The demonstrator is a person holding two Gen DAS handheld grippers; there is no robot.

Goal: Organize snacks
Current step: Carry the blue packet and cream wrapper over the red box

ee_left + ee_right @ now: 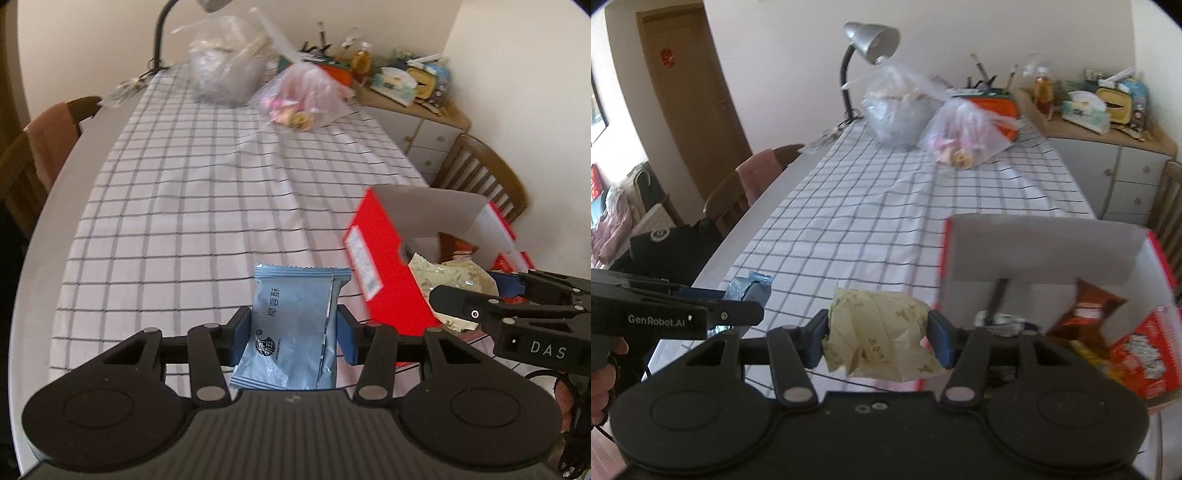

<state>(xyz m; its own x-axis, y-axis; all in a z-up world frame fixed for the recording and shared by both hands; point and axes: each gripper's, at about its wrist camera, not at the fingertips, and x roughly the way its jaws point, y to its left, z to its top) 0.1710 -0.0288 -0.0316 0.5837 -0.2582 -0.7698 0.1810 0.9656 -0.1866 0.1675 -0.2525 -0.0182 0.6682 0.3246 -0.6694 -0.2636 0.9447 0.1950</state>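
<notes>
Okay, left wrist view: left gripper (pixel 294 332) clamps a blue packet (pixel 291 328) between its pads, held above the checked cloth (pixel 207 206). Red box (pixel 384 258) sits just right, flap up; right gripper (pixel 452 295) reaches over it gripping a cream packet (pixel 454 277).

Right wrist view: right gripper (pixel 879 338) pinches the cream packet (pixel 879 332), crumpled, beside the open red box (pixel 1156 266) with snacks inside. Left gripper (pixel 750 295) at left with the blue packet (pixel 753 288). Two plastic bags (pixel 964 133) and lamp (pixel 871 40) far end.

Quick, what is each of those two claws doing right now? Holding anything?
Left gripper: closed on a light blue snack packet.
Right gripper: closed on a pale yellow-green snack packet.
</notes>
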